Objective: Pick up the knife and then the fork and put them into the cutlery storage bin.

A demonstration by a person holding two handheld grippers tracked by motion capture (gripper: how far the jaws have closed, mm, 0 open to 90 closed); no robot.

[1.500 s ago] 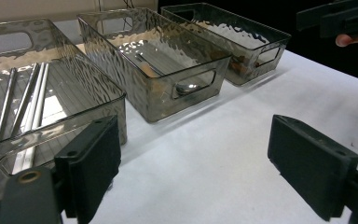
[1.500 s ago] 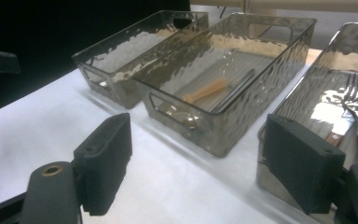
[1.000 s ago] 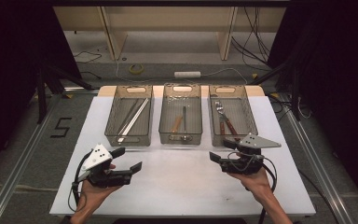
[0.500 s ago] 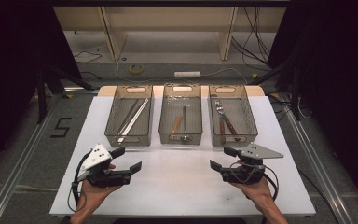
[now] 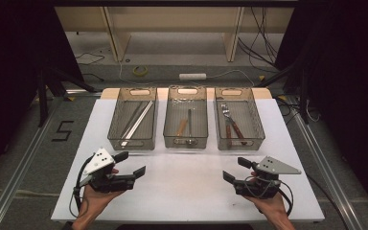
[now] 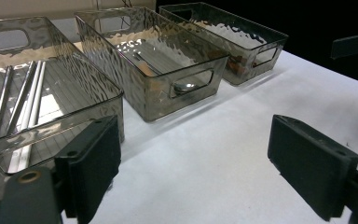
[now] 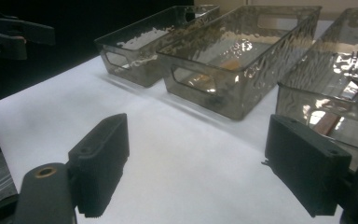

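Both grippers, left gripper (image 5: pixel 130 164) and right gripper (image 5: pixel 236 168), we hold empty with jaws spread wide over the white table (image 5: pixel 187 177), near the three bins: left bin (image 5: pixel 133 143), middle bin (image 5: pixel 186 141), right bin (image 5: pixel 240 142).

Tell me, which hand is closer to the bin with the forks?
Probably the right. The right gripper sits just in front of the fork bin, jaws open and empty. The left gripper is by the far-left bin.
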